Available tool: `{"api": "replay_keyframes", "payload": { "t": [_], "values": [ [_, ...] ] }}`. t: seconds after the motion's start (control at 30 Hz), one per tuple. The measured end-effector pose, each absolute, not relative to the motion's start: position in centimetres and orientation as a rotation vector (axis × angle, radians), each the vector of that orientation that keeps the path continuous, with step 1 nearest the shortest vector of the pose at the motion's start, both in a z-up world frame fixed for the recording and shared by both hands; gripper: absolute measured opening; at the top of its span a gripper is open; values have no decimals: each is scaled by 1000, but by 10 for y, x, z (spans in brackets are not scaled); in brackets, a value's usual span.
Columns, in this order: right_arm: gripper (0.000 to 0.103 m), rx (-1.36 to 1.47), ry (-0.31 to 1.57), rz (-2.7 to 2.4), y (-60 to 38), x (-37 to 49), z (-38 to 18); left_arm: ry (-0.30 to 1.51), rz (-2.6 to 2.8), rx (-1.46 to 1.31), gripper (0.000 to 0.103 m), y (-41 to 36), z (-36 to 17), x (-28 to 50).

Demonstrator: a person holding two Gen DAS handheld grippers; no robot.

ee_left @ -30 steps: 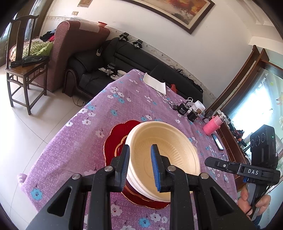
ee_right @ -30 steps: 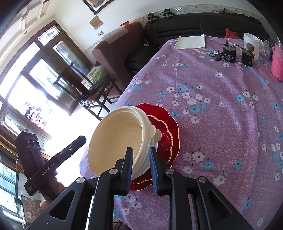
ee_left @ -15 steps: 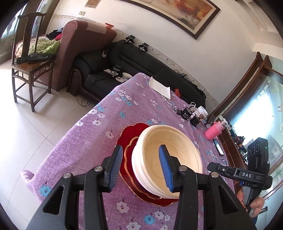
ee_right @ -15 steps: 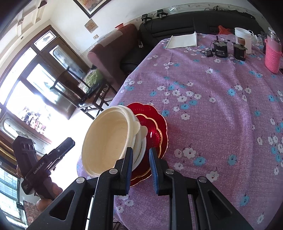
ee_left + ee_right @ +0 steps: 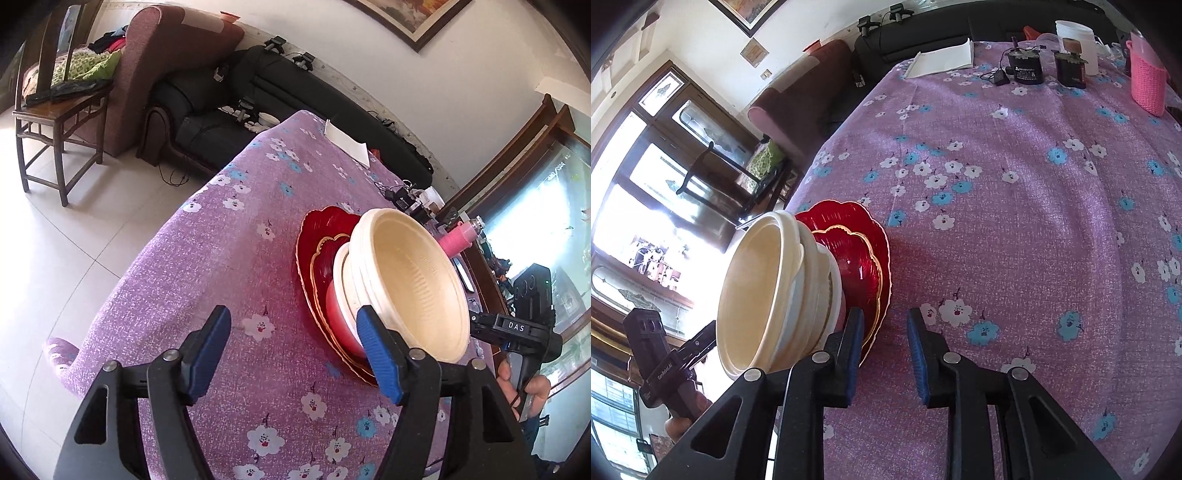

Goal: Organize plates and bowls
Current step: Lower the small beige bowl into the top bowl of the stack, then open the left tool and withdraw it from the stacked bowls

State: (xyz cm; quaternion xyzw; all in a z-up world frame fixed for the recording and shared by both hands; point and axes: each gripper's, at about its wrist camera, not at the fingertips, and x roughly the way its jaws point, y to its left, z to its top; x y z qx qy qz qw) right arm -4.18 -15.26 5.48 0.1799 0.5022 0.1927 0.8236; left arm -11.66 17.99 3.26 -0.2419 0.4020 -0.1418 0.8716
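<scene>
A stack of cream bowls (image 5: 410, 284) sits on nested red scalloped plates (image 5: 321, 254) on the purple flowered tablecloth (image 5: 229, 266). My left gripper (image 5: 295, 350) is open and empty, just short of the stack, with its right finger in front of the bowls' near side. In the right wrist view the same bowls (image 5: 768, 295) and red plates (image 5: 860, 258) lie to the left. My right gripper (image 5: 884, 350) is open and empty, its left finger in front of the plates' edge.
At the table's far end are a white booklet (image 5: 942, 59), black adapters (image 5: 1023, 68), a white cup (image 5: 1075, 40) and a pink knitted bottle (image 5: 1148, 85). A black sofa (image 5: 229, 110) and a wooden chair (image 5: 55, 110) stand beyond the table edge.
Both grippers have opened and drawn back from the bowl stack. The left jaws went from nearly shut around the bowl rim to wide open. The bowls stay on the red plates.
</scene>
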Motion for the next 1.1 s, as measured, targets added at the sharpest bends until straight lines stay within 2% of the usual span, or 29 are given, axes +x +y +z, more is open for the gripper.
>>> {"api": "replay_keyframes", "payload": {
  "t": [0.1,0.17,0.3,0.4,0.43,0.53,0.67,0.73,0.8,1.1],
  "values": [
    [27,384,1074,415,-151,-38,49,842,-303,-489,64,176,31,-113],
    [27,391,1079,413,-150,-35,45,851,-308,-481,50,174,28,-108],
    [27,397,1087,420,-147,-33,38,866,-316,-468,45,169,24,-103],
    [27,389,1090,416,-143,-29,35,876,-323,-450,33,162,22,-98],
    [27,388,1088,414,-143,-27,34,877,-318,-439,27,160,21,-96],
    [27,381,1081,413,-138,-24,33,879,-316,-410,19,153,22,-92],
    [25,363,1083,412,-130,-20,28,888,-314,-393,18,147,18,-86],
    [18,362,1093,419,-126,-20,23,879,-314,-387,17,144,17,-85],
    [15,346,1082,408,-124,-22,21,873,-305,-374,17,143,18,-85],
    [14,383,1079,404,-140,-25,22,881,-304,-352,17,123,23,-78]
  ]
}}
